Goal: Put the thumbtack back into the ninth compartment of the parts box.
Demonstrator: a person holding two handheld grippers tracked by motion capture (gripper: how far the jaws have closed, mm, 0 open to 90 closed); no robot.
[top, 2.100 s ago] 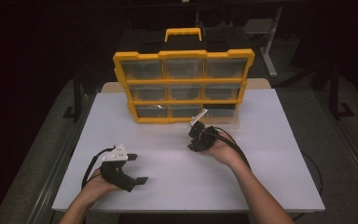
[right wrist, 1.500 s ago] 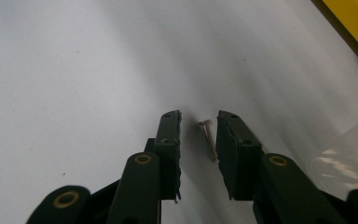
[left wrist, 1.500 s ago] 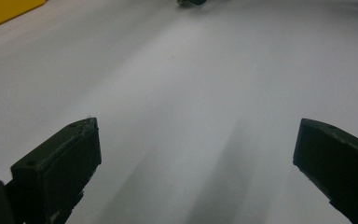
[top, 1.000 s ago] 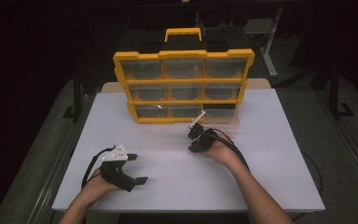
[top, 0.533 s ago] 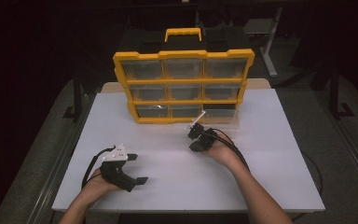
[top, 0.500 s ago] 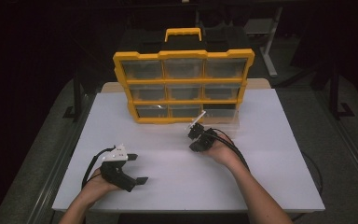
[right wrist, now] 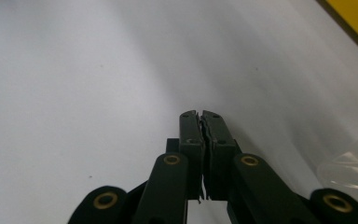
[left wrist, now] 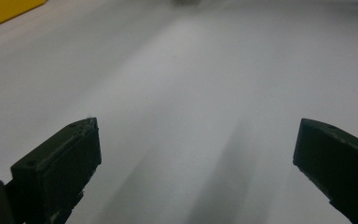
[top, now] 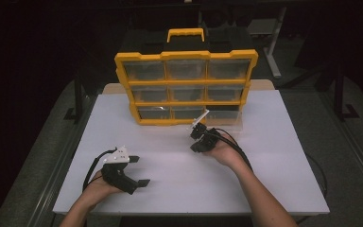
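Yellow organizer is standing along the desk's far edge, just beyond my closed, empty right gripper, while my left gripper, jaws wide and empty, is resting near the front-left corner.

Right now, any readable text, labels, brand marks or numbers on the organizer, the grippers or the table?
None can be read.
Yellow drawer organizer: no legible brand or label on its frame, handle or clear drawers.
Left gripper: small dark marks on its pale top plate, too small to read.
Right gripper: no readable marking; in the right gripper view its fingers show brass rivets, no print.
White table: bare of print.
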